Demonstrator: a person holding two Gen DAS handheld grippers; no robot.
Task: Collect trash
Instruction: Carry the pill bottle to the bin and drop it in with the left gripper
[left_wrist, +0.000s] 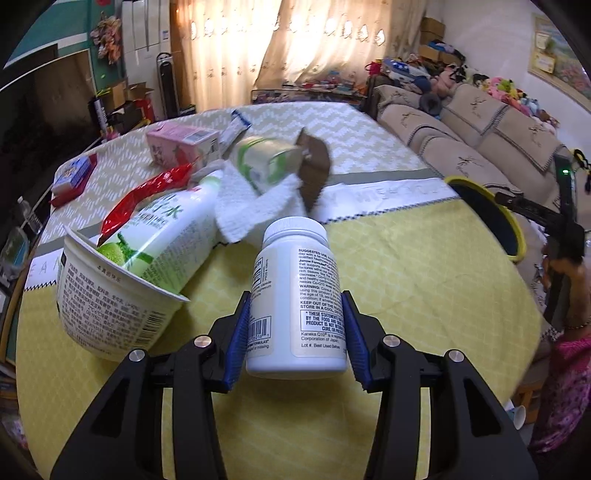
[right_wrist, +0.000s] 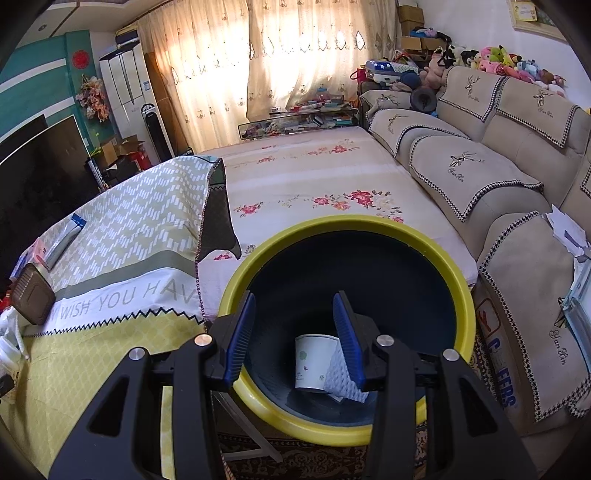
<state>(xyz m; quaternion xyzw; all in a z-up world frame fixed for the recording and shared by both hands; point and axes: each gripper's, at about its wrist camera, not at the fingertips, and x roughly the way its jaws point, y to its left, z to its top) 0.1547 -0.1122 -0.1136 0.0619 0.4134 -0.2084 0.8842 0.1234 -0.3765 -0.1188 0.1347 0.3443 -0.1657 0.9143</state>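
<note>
On your left, the tipped paper tub (left_wrist: 110, 295) with the green-labelled drink bottle (left_wrist: 162, 236) lying across its mouth sits just beside your left claw (left_wrist: 295, 332); keep clear of both as you lift, since a nudge could roll the bottle. The left claw pinches the white pill bottle (left_wrist: 295, 295), blue pads (left_wrist: 238, 332) pressing its lower sides while it stands upright on the yellow tabletop (left_wrist: 424, 295). The grip is low on the body, so I judge the bottle top-heavy: raise it straight up before you swing, and keep the wrist steady so it does not pivot between the pads. Behind it, the white cloth (left_wrist: 251, 206), the green-banded carton (left_wrist: 262, 162) and the brown piece (left_wrist: 314, 173) wait for later trips.

Carry rightward to the yellow-rimmed bin (right_wrist: 458, 295), which stands just off the tabletop edge. Your right claw (right_wrist: 293, 336) hovers over it, spread and holding nothing; move it aside so the two do not collide. A paper cup (right_wrist: 314, 362) already lies inside.
</note>
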